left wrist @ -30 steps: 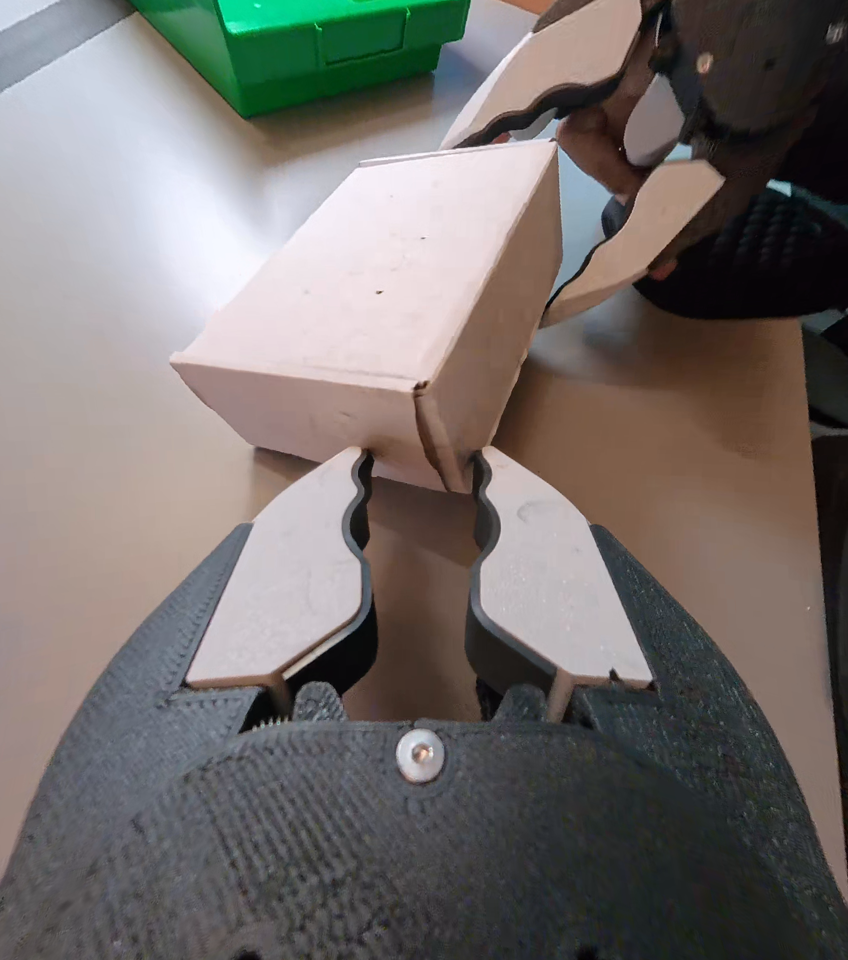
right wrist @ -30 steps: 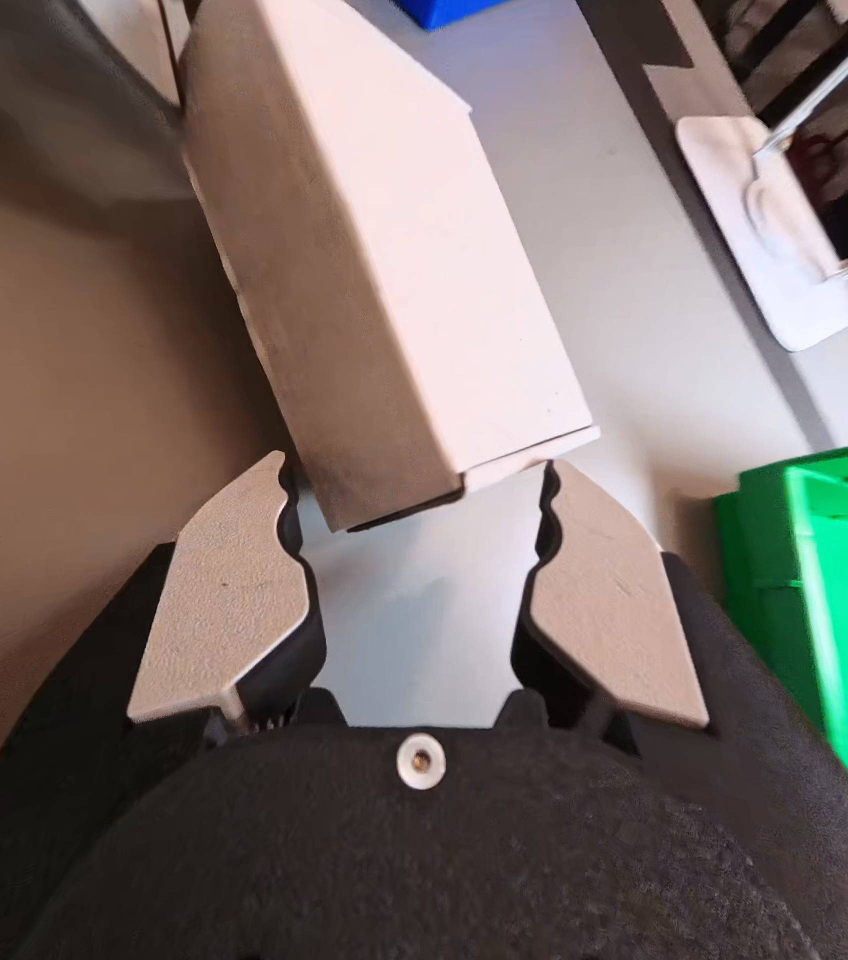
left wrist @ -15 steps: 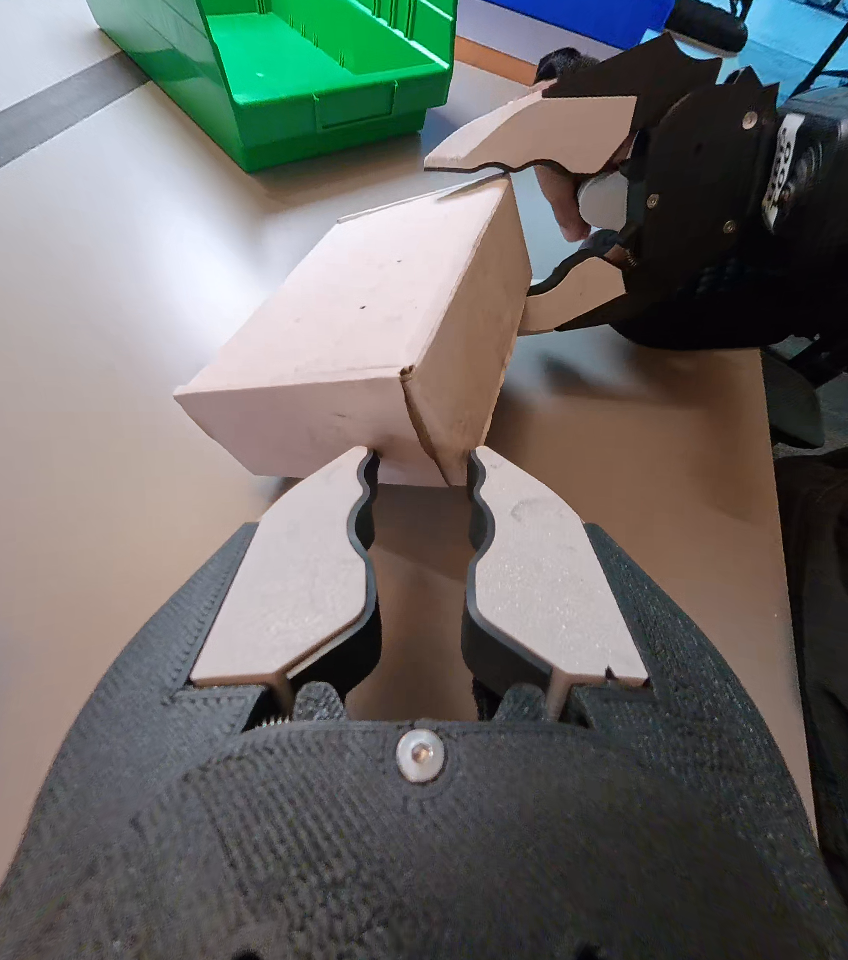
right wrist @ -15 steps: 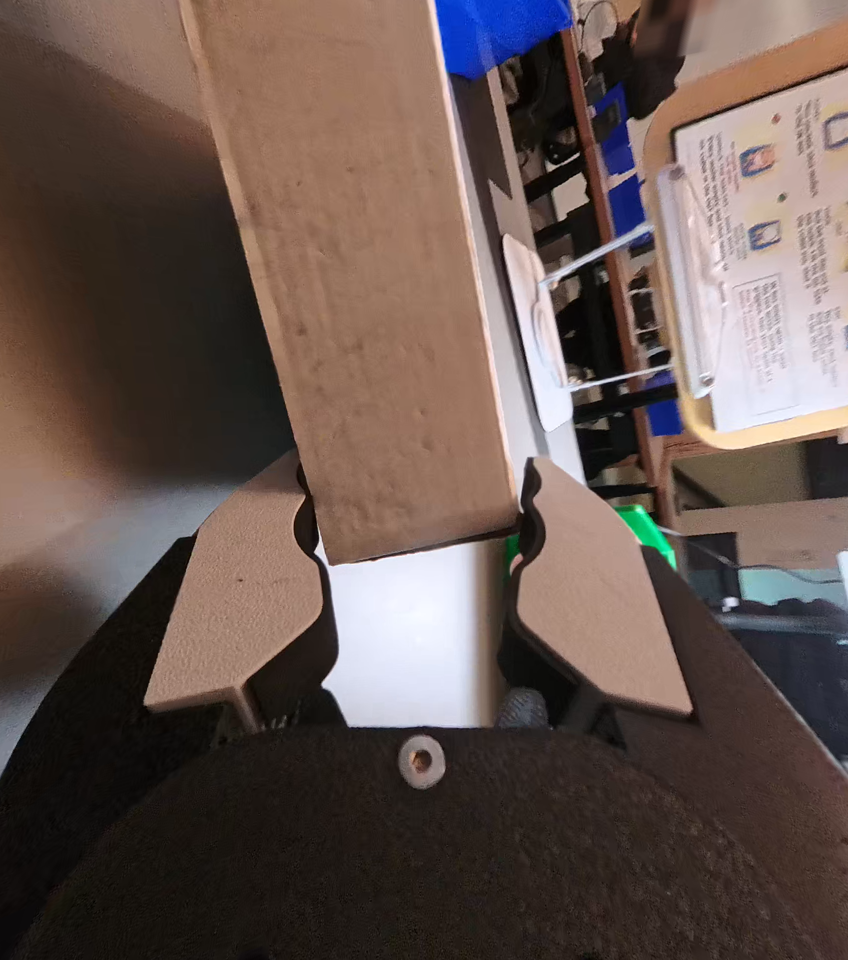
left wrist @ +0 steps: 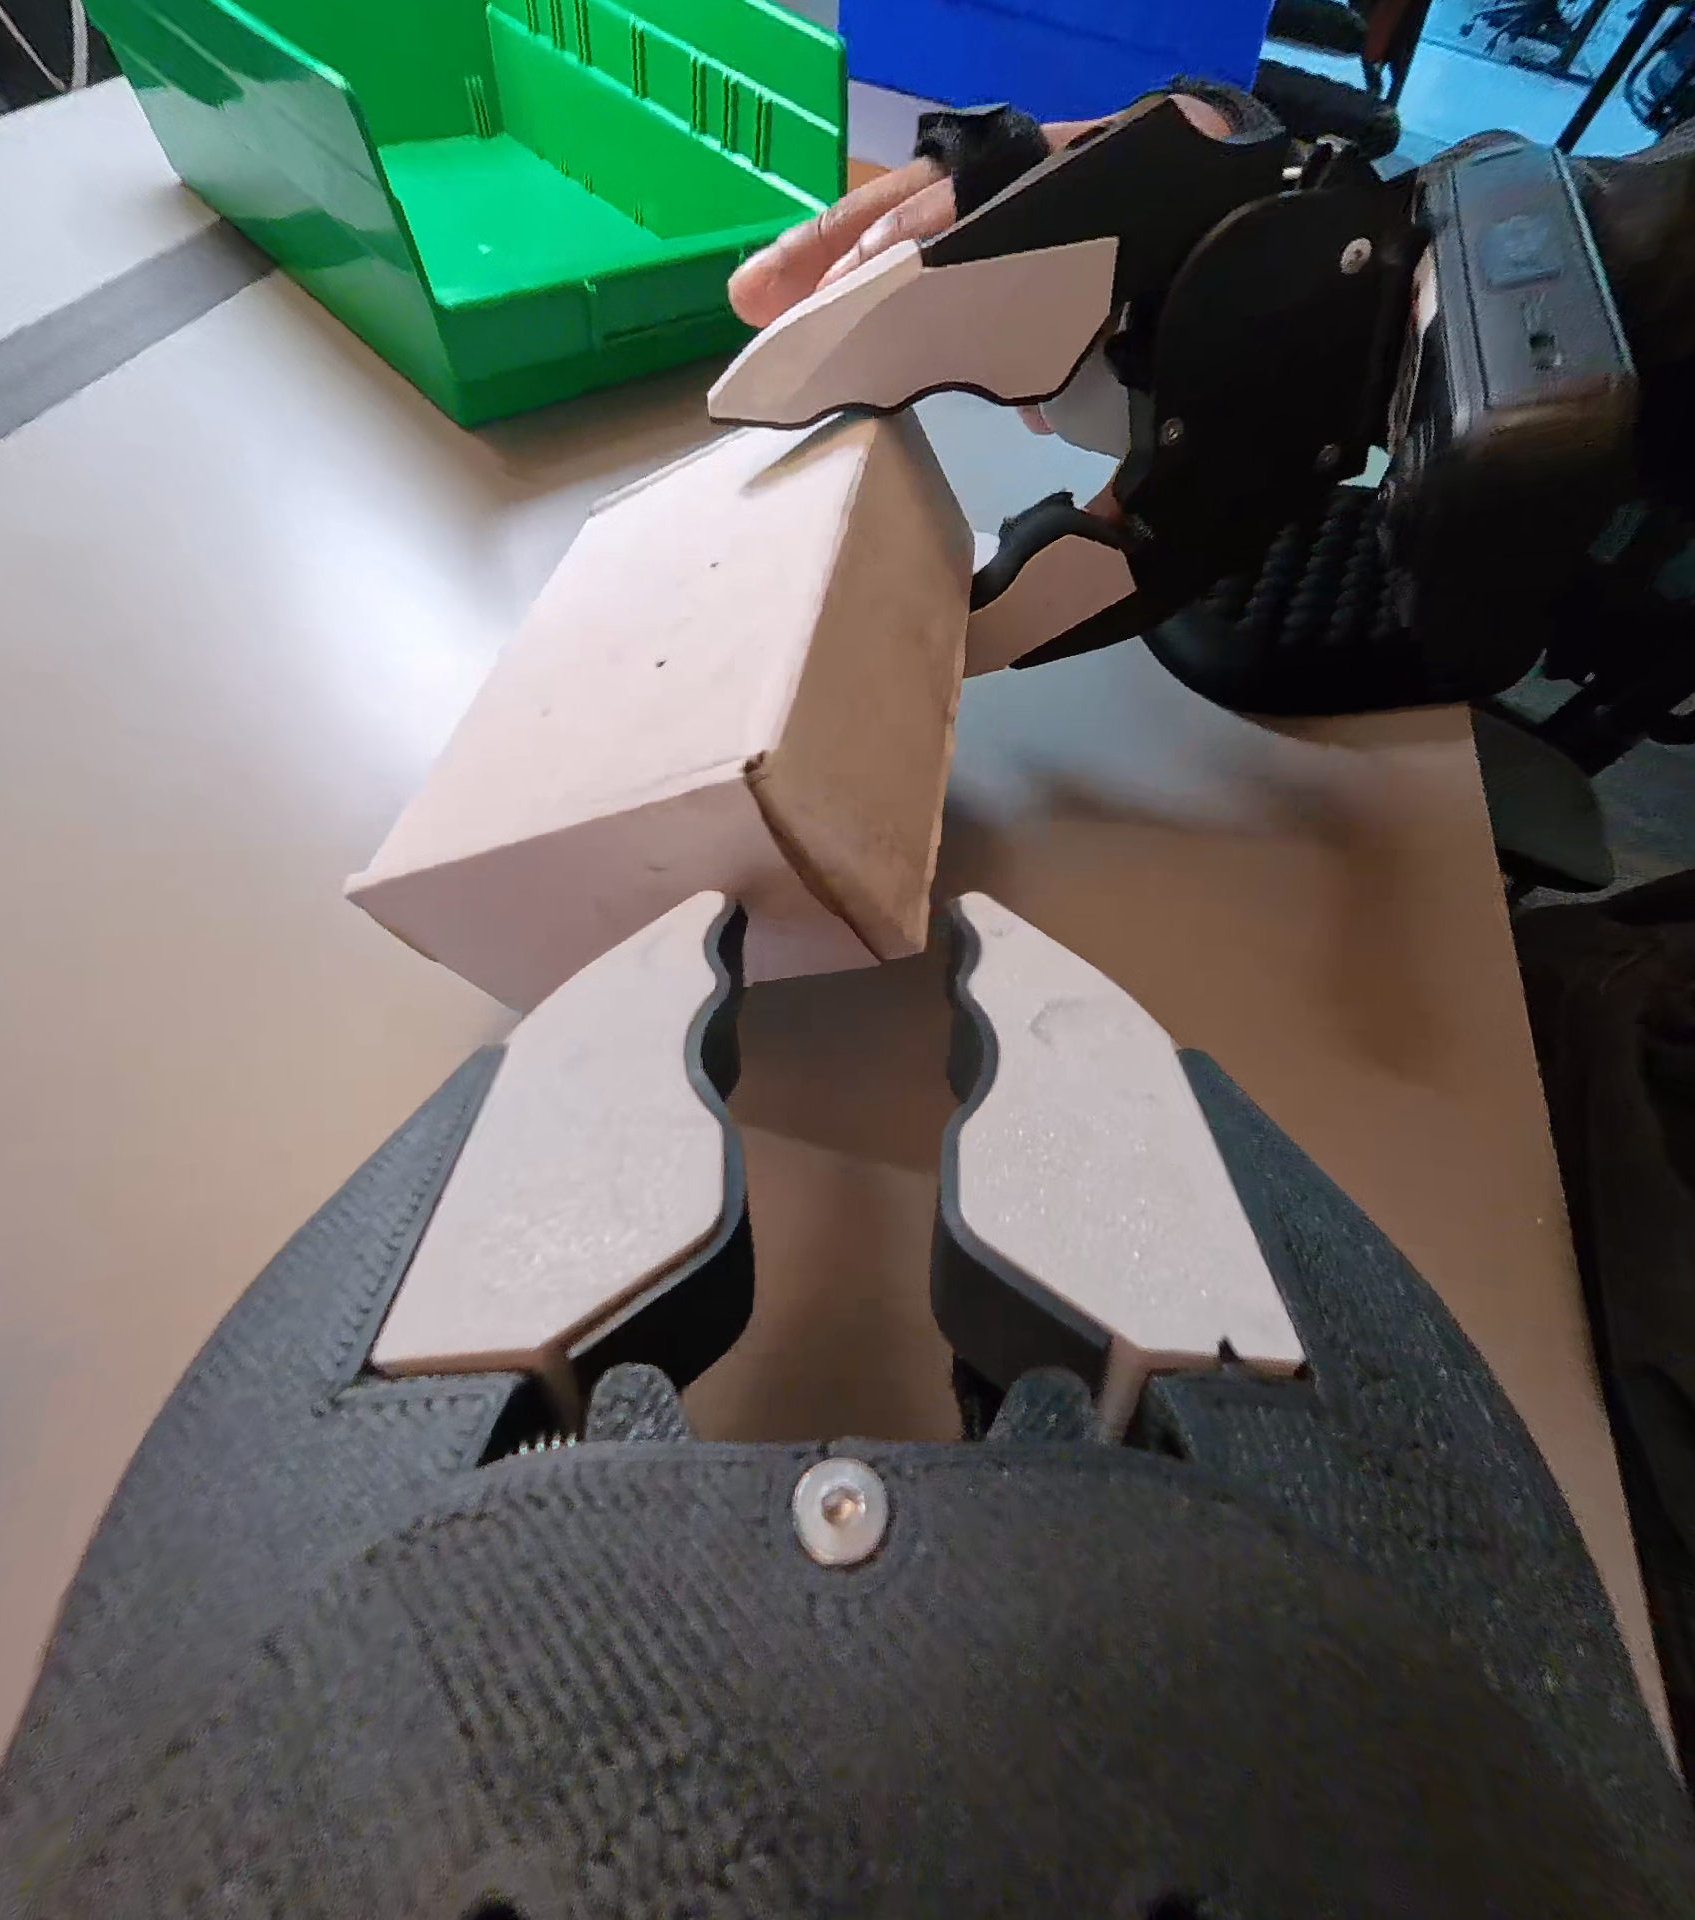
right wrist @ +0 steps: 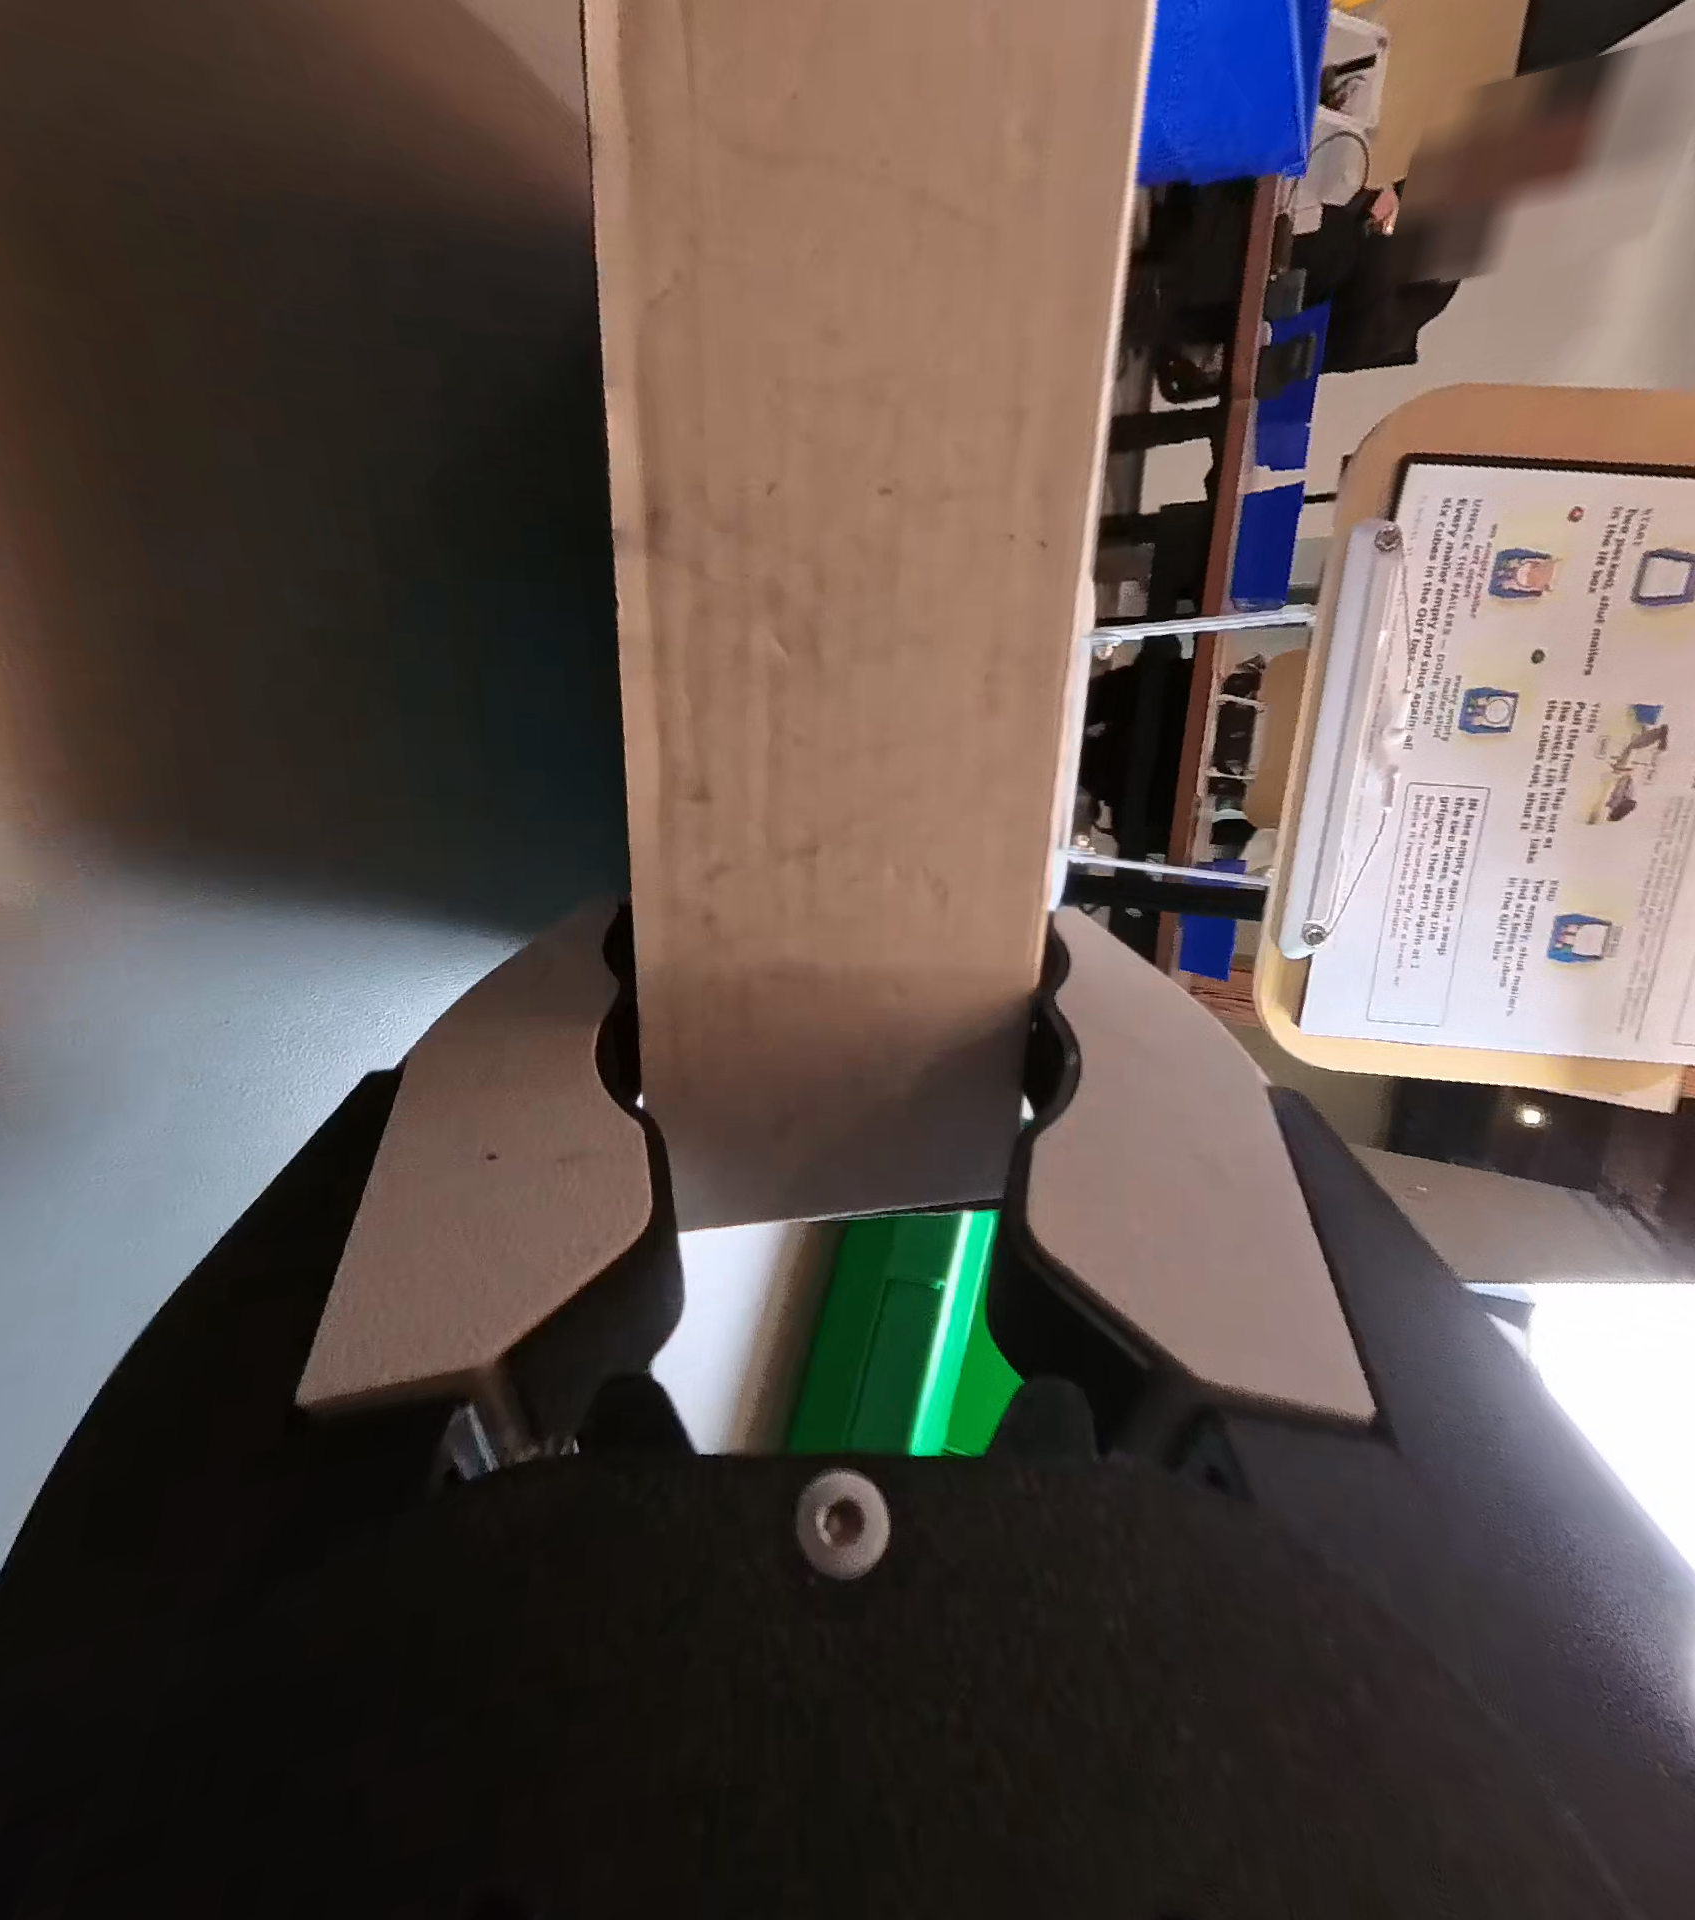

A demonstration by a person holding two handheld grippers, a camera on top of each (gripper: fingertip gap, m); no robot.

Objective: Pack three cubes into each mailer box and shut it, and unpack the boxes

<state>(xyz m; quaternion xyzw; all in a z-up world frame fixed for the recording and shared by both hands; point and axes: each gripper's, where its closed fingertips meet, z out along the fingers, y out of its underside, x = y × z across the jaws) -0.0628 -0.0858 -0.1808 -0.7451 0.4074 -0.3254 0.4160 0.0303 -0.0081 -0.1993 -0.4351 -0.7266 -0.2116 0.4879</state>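
Cardboard box (left wrist: 697,717) lies shut and tilted, its long axis running from the left claw (left wrist: 838,925), narrowly parted with the near corner just between its tips, to the right claw (right wrist: 838,997), which clamps the far end.

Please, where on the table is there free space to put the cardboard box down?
The table is bare left of the mailer box, between the green bin and the left gripper. Right of the box is a narrower bare strip along the table edge. It is crowded at the far end, where the right gripper clamps the box.
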